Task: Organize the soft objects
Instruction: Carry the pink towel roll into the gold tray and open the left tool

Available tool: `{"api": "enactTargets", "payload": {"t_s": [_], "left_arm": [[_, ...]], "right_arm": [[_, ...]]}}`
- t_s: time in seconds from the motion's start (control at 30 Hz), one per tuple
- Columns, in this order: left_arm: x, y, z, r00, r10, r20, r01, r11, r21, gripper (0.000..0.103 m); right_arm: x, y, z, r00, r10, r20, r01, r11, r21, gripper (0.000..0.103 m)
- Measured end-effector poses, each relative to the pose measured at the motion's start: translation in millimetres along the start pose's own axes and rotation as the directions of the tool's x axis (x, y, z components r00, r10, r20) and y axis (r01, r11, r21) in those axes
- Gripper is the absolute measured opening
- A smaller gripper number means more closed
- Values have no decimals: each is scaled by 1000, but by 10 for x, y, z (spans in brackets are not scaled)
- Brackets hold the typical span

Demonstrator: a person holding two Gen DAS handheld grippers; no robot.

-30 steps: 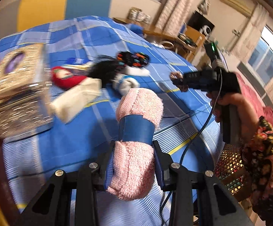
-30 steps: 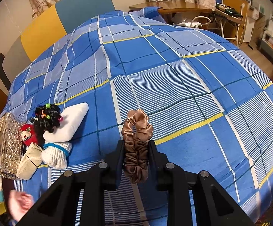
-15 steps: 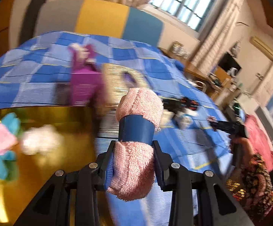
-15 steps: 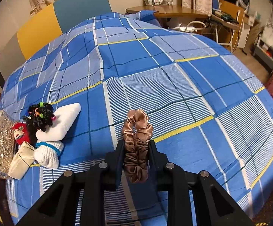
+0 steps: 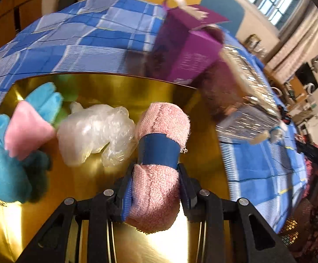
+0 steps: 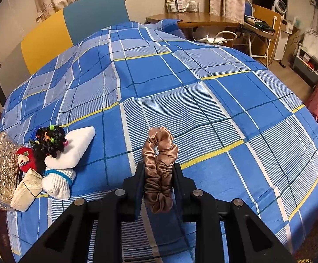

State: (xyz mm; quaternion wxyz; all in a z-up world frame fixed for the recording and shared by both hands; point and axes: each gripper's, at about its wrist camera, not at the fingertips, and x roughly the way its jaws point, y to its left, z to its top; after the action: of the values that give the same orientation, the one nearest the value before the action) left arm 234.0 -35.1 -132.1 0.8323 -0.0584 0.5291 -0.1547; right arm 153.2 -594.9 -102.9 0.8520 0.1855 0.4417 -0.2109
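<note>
Swung left gripper (image 5: 156, 188) over shiny gold tray (image 5: 119, 85), jaws clamped on pink rolled towel with blue band (image 5: 159, 153). Right gripper (image 6: 158, 186) pinches brown satin scrunchie (image 6: 159, 166) above blue plaid bedsheet (image 6: 181, 87). Risk: towel rolls onto clear plastic bundle (image 5: 95, 135).

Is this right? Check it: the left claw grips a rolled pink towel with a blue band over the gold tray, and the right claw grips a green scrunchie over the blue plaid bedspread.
One detail is wrong. In the right wrist view the scrunchie in the right claw is brown satin, not green. The rest stands: the left claw grips the banded pink towel over the gold tray, and the bedspread is blue plaid.
</note>
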Motion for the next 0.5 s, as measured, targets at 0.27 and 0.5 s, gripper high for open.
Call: {"api": "enactTargets", "payload": {"t_s": [0.27, 0.5], "left_arm": [[18, 328, 80, 995, 97, 26, -94, 991, -93, 41], [-202, 174, -2, 994, -5, 108, 13, 997, -71, 49]], "right_arm": [[-3, 8, 6, 1000, -17, 9, 17, 1000, -5, 25], [-110, 23, -25, 999, -10, 47, 10, 1000, -2, 25]]}}
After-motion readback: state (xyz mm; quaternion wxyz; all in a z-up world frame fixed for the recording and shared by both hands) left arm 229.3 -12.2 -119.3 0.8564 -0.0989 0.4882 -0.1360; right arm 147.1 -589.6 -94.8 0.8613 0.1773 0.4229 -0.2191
